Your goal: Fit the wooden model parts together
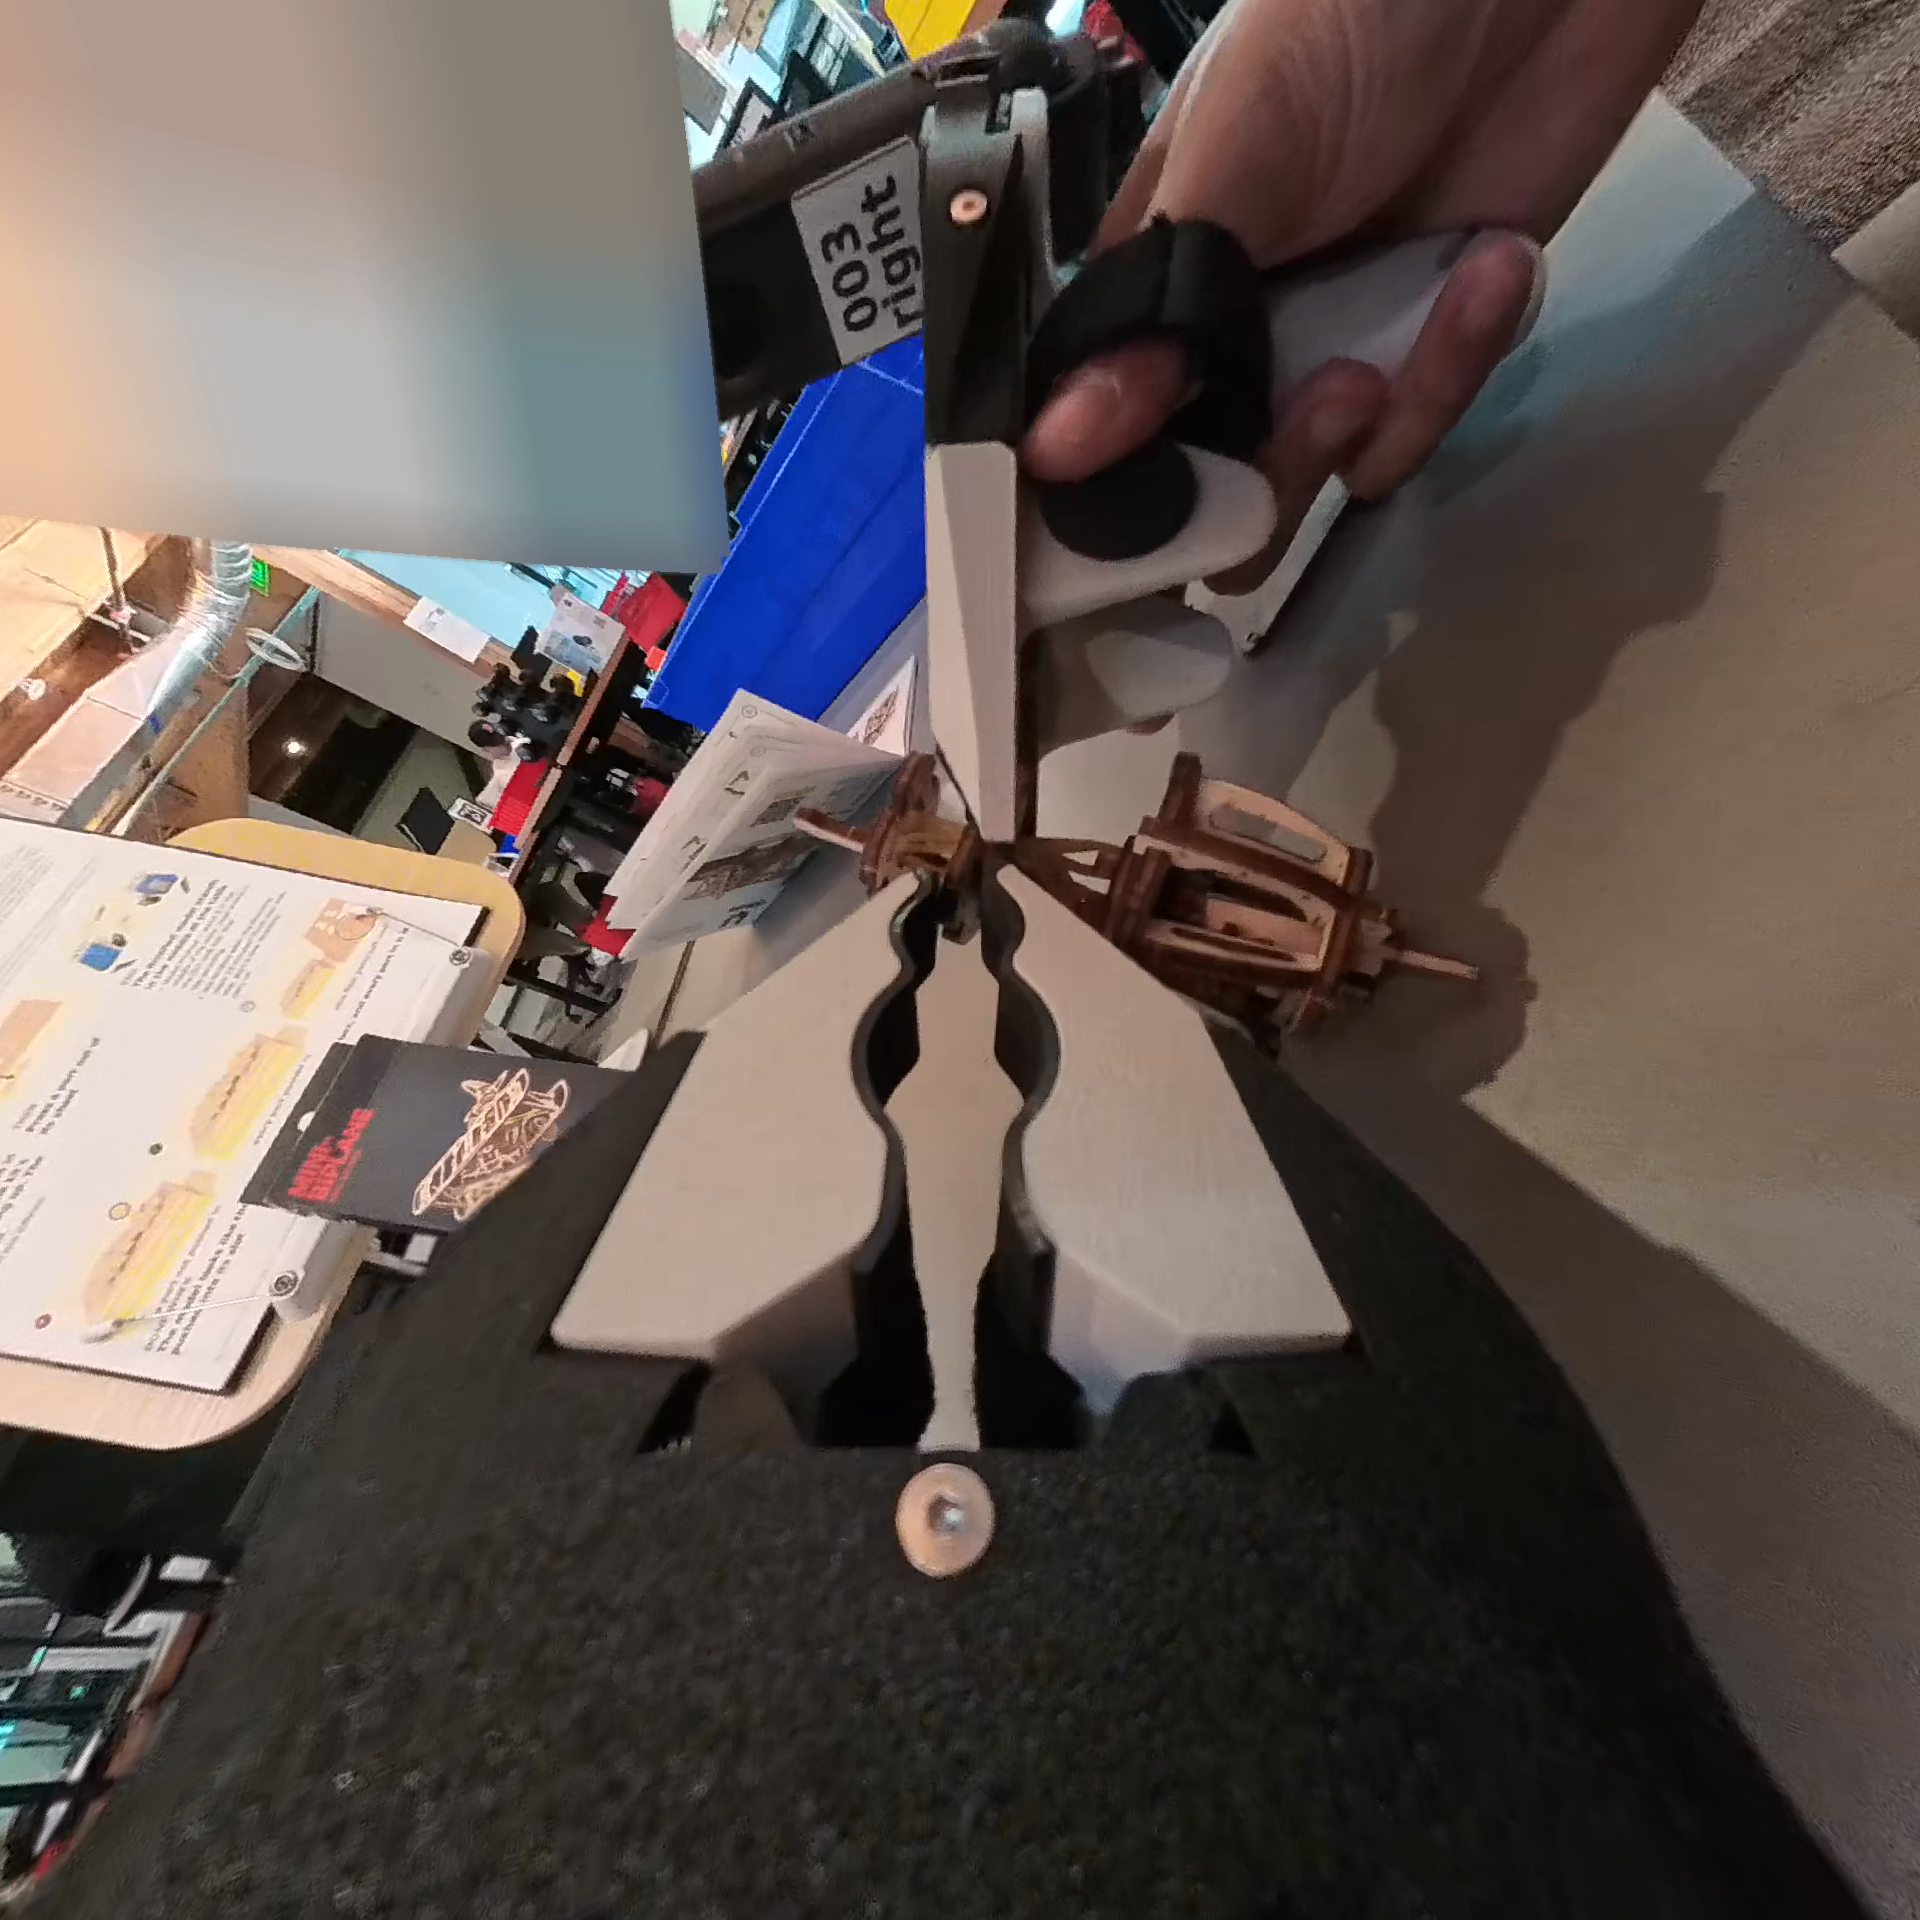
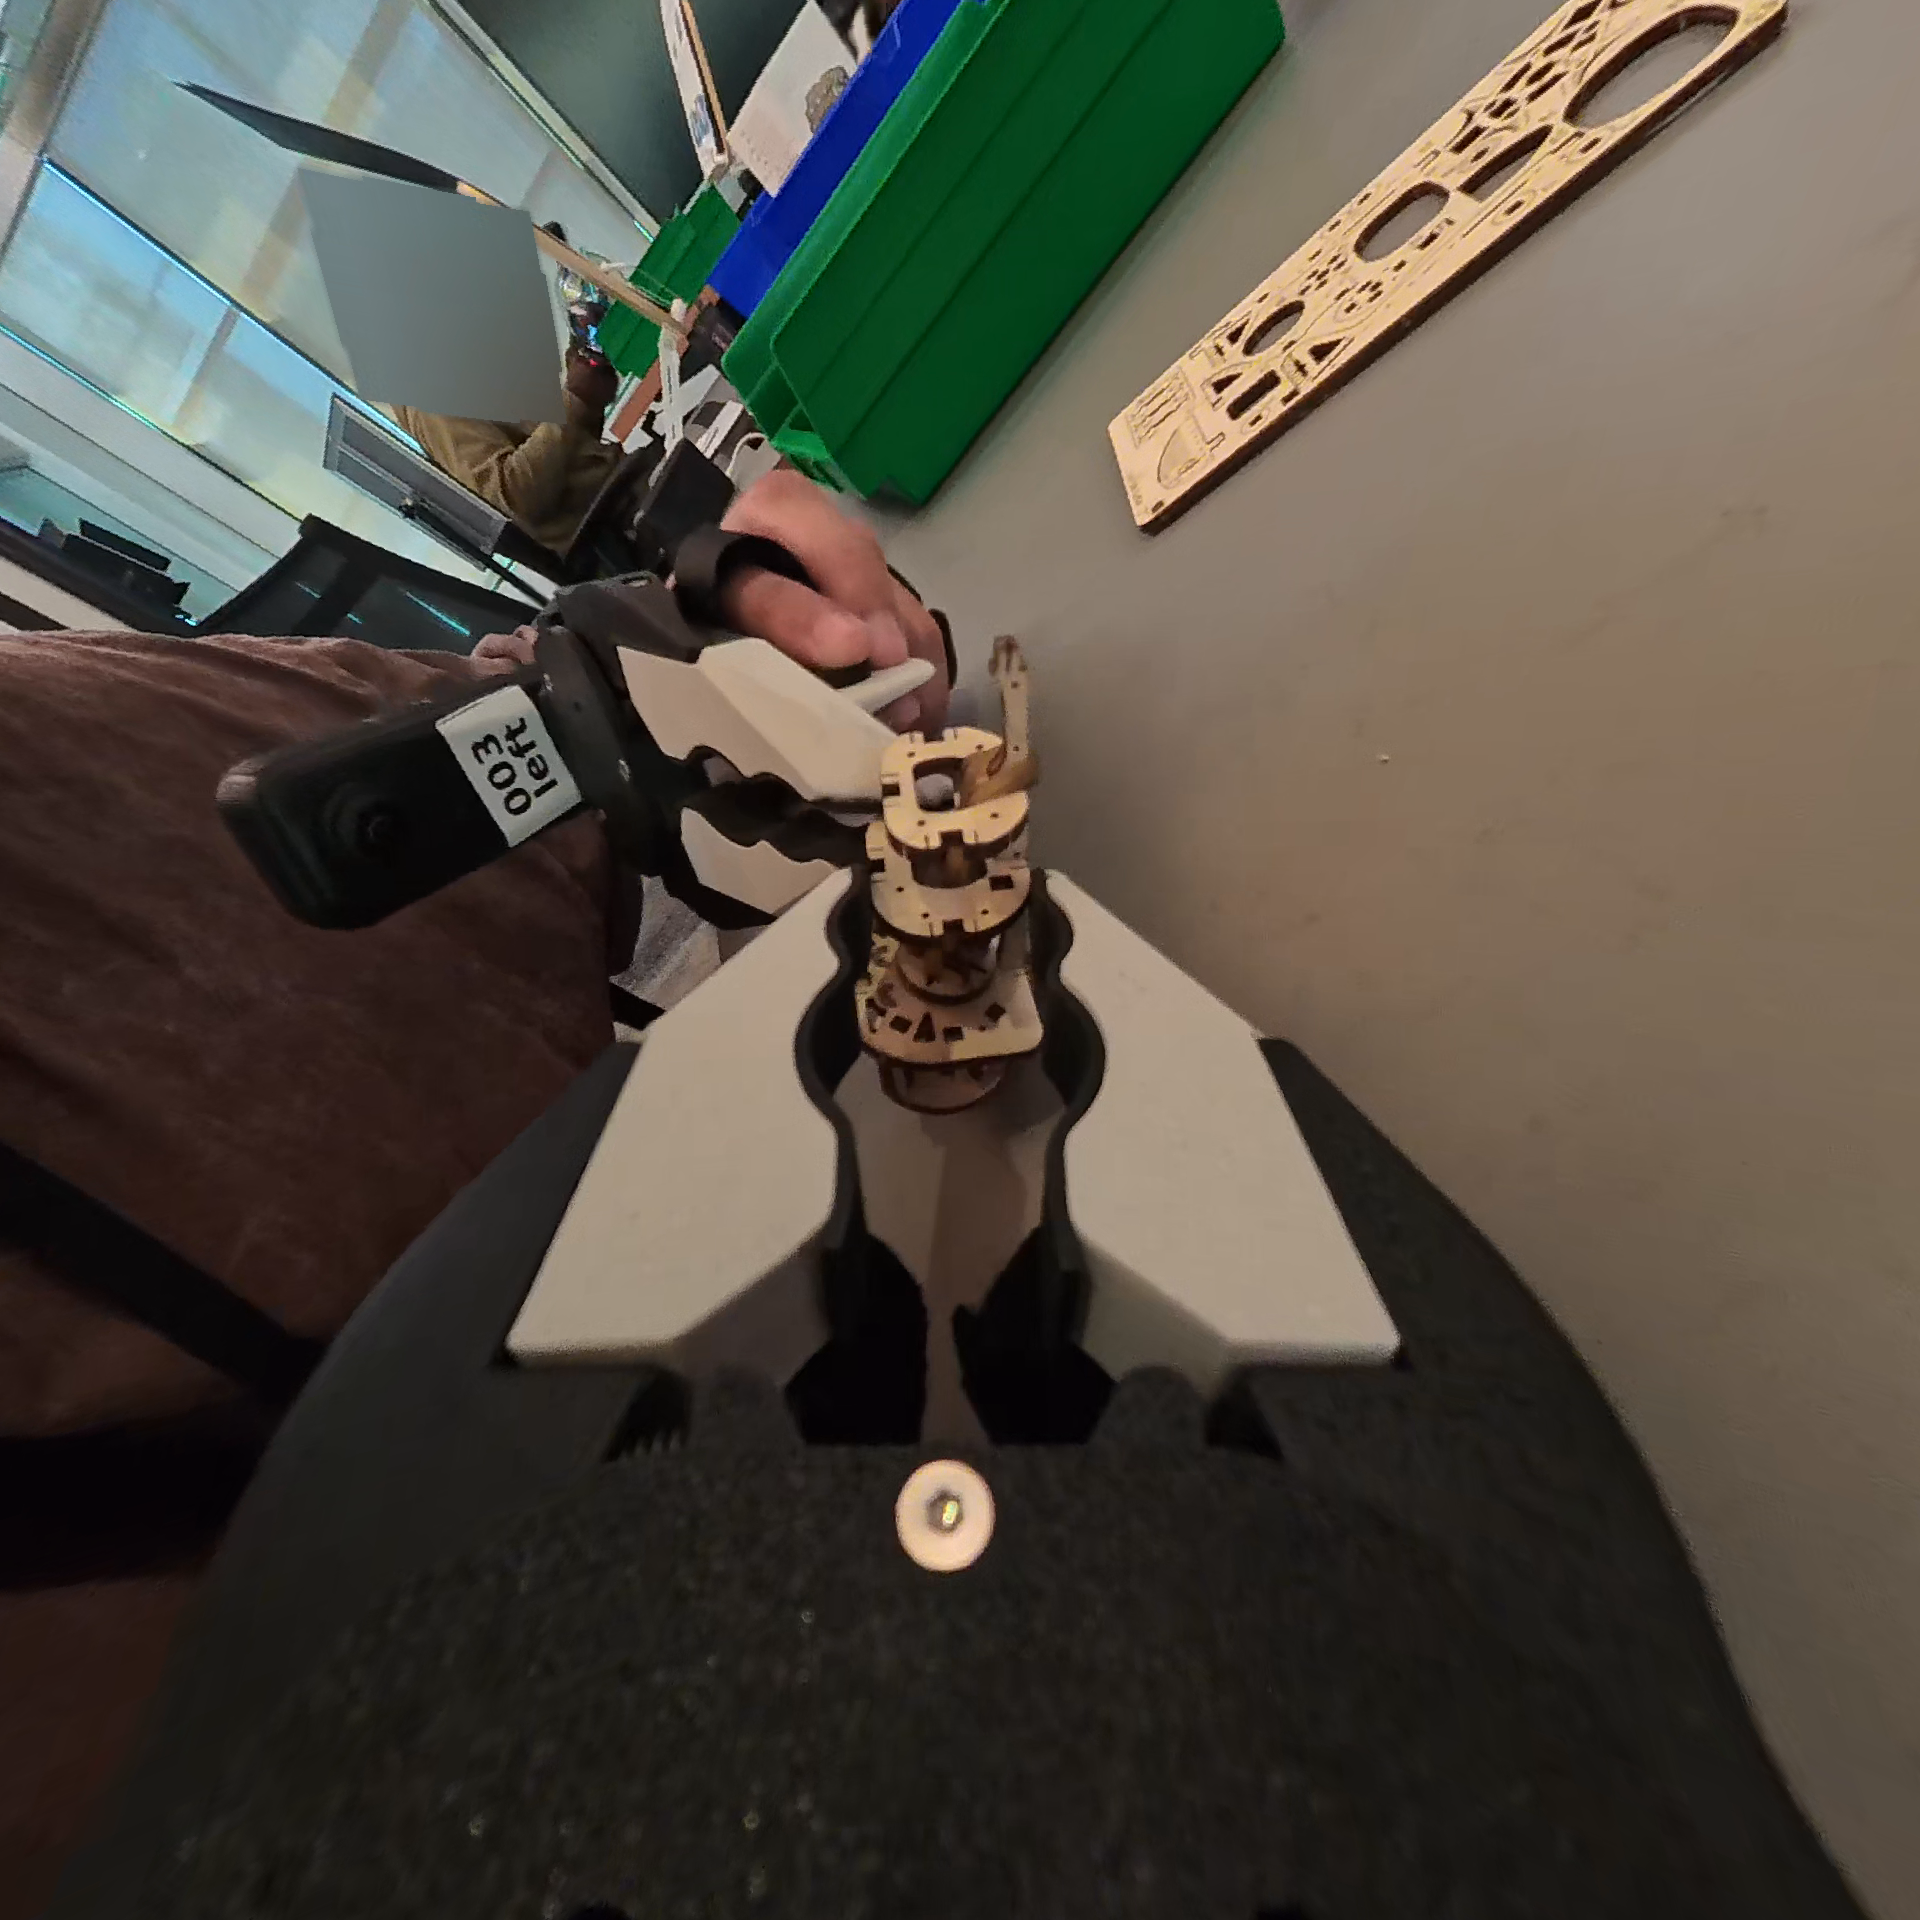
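Note:
A small wooden model [image 1: 1226, 904], a stack of laser-cut discs and frames on a thin shaft, is held over the grey table [image 1: 1714, 1039] between both grippers. In the left wrist view my left gripper [image 1: 961, 888] is shut on the model's narrow middle part. My right gripper [image 1: 987, 821] comes down from above onto the same spot, held by a hand [image 1: 1351, 208]. In the right wrist view the model [image 2: 951, 914] sits lengthwise between the fingers of my right gripper [image 2: 945, 883], which is shut on it. My left gripper [image 2: 868, 795] meets the model's far end from the left.
A wooden parts sheet [image 2: 1434, 260] lies on the table at the far right. Green bins [image 2: 987, 260] and a blue bin [image 1: 810, 540] stand behind. A folded booklet [image 1: 748, 821], a black card [image 1: 436, 1143] and an instruction sheet on a board [image 1: 208, 1091] lie left. A person [image 2: 499, 457] sits in the background.

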Demonstrator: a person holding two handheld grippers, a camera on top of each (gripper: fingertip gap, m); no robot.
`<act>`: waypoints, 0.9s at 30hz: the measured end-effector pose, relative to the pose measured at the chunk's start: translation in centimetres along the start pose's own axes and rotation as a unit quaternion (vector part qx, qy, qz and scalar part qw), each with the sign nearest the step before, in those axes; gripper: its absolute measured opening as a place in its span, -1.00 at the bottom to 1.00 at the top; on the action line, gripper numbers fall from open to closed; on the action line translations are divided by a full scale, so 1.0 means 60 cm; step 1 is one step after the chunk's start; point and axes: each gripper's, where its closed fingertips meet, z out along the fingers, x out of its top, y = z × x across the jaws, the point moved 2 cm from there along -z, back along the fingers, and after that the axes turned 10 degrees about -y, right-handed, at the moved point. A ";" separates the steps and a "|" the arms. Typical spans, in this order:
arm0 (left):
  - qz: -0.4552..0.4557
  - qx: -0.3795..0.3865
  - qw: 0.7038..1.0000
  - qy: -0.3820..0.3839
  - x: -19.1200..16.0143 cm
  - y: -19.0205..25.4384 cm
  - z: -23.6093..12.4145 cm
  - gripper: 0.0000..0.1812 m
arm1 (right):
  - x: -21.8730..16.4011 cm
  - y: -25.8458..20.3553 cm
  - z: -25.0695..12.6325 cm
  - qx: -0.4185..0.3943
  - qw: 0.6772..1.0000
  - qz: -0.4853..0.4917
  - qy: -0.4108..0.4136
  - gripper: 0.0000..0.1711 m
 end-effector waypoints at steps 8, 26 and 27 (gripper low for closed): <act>0.005 0.006 1.000 0.003 0.001 -0.002 -0.002 -0.99 | 0.006 0.005 -0.040 -0.006 1.000 -0.012 -0.019 -0.60; 0.016 -0.004 0.999 0.046 0.026 0.008 -0.017 -0.99 | 0.001 -0.032 -0.015 -0.011 1.000 -0.012 -0.011 -0.66; 0.012 -0.001 0.999 0.045 0.026 0.006 -0.017 -0.98 | 0.003 -0.032 -0.015 -0.008 1.000 -0.003 -0.001 -0.66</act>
